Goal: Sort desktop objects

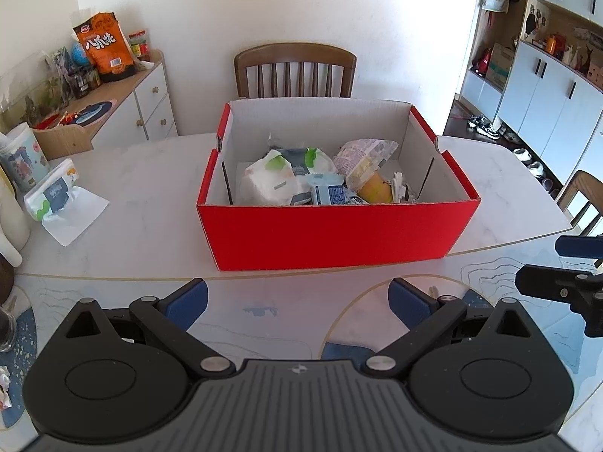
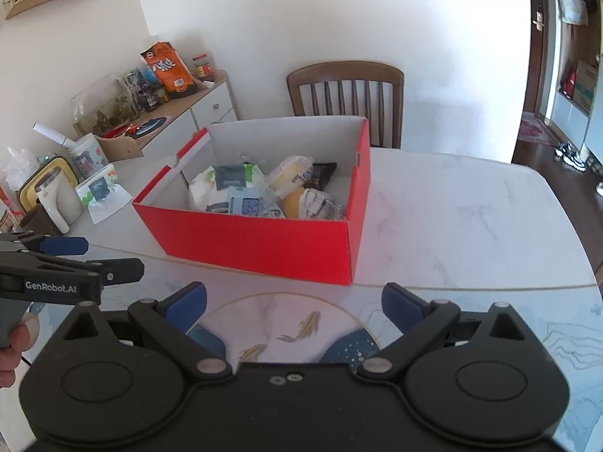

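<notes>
A red cardboard box [image 1: 331,233] [image 2: 260,248] with a white inside stands open on the white marble table. It holds several packets: white tissue packs [image 1: 269,180] [image 2: 222,184], a blue sachet [image 1: 329,194], a yellow cup [image 1: 375,190] [image 2: 292,199] and a dark wrapper [image 2: 320,175]. My left gripper [image 1: 297,301] hovers open and empty just in front of the box. My right gripper [image 2: 294,303] is open and empty too, in front of the box's right corner. Each gripper shows at the edge of the other's view: the right gripper's fingers [image 1: 546,282], the left gripper's fingers [image 2: 94,267].
A tissue pack [image 1: 51,196] [image 2: 96,188] on a white napkin lies left of the box, beside a patterned cup [image 1: 22,158] [image 2: 86,158] and a white jug [image 2: 56,199]. A wooden chair [image 1: 296,69] [image 2: 345,94] stands behind the table. A sideboard [image 1: 124,94] with snacks is at the left.
</notes>
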A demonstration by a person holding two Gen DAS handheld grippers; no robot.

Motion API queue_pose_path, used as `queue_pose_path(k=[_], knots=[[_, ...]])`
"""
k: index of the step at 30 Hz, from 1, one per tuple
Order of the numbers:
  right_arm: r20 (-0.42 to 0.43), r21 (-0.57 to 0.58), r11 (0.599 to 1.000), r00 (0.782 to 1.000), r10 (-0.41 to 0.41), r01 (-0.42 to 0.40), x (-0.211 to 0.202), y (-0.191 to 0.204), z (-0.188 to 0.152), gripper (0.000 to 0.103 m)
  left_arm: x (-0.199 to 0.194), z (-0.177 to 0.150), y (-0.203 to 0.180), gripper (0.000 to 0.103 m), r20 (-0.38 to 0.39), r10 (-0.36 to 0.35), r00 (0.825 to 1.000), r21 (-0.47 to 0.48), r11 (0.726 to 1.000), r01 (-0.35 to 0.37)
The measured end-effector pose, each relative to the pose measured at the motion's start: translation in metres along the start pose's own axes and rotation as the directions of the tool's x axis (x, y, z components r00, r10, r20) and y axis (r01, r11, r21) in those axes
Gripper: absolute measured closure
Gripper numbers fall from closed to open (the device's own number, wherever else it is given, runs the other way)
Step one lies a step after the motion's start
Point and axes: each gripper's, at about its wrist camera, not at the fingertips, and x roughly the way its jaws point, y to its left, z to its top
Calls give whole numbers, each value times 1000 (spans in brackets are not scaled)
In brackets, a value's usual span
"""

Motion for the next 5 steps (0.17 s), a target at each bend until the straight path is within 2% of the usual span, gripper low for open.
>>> queue_pose_path(k=[5], knots=[[-7, 26, 1000, 1000, -18, 18, 1, -6, -6, 4, 1, -2, -1, 1, -12, -21, 1000, -3, 1000, 21]])
